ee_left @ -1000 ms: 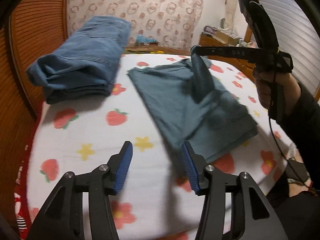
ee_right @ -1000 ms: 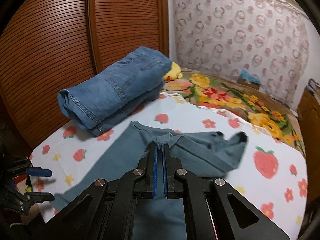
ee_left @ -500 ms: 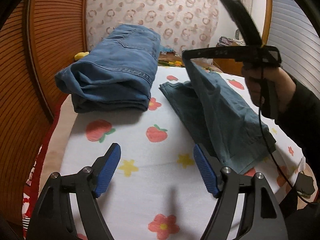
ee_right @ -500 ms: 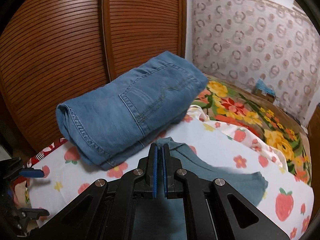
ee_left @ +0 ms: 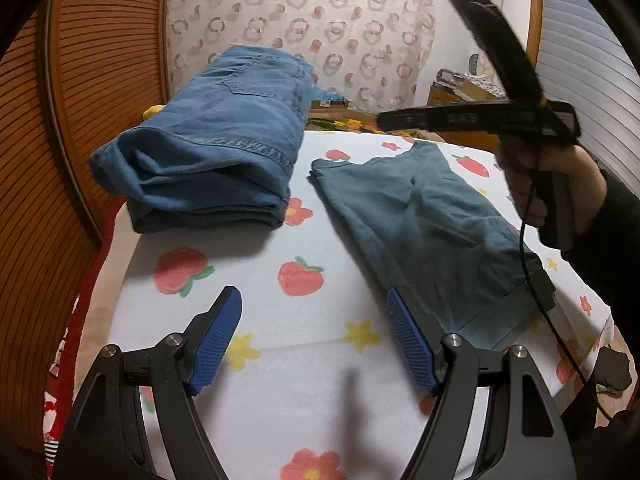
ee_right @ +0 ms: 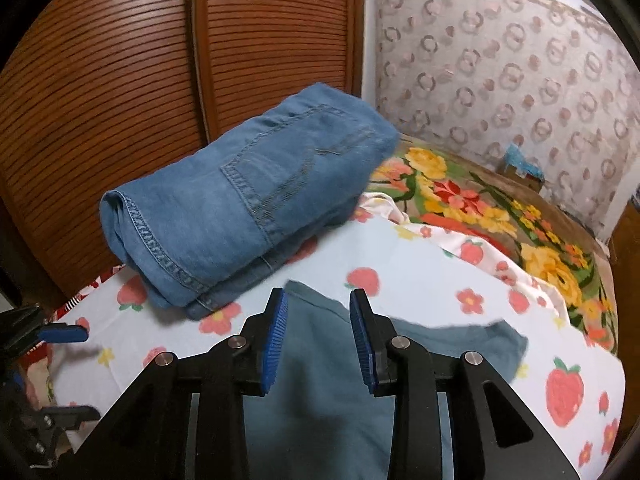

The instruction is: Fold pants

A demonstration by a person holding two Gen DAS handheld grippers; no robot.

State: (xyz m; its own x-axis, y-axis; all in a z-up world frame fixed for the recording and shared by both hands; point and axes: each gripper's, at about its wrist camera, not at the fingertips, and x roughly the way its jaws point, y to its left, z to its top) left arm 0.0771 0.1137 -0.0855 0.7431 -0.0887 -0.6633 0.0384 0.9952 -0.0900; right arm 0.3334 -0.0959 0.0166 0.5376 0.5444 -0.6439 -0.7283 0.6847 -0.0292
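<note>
1. Teal pants (ee_left: 432, 236) lie flat and folded on a bed with a white fruit-and-flower print sheet (ee_left: 256, 304), spread out on the right half of the left wrist view.
2. Left tool (ee_left: 314, 336) has its blue pads spread wide with nothing between them; it hangs over bare sheet. The near edge of the pants is just beside its right finger (ee_left: 408, 344), not touching as far as visible.
3. Right tool (ee_right: 318, 340) has its jaws opening, pads parted with a clear gap. The pants (ee_right: 328, 392) lie below and in front of them; the upper corner of the cloth shows through the gap, but the pads do not press on it.
4. In the left wrist view the right tool (ee_left: 384, 121) is above the far end of the pants, held by a hand (ee_left: 548, 184) in a dark sleeve.
5. Folded blue jeans (ee_left: 208, 152) sit on the far left of the bed, apart from the teal pants, with a strip of sheet between.
6. Slatted wooden doors (ee_right: 120, 80) stand behind the jeans.
</note>
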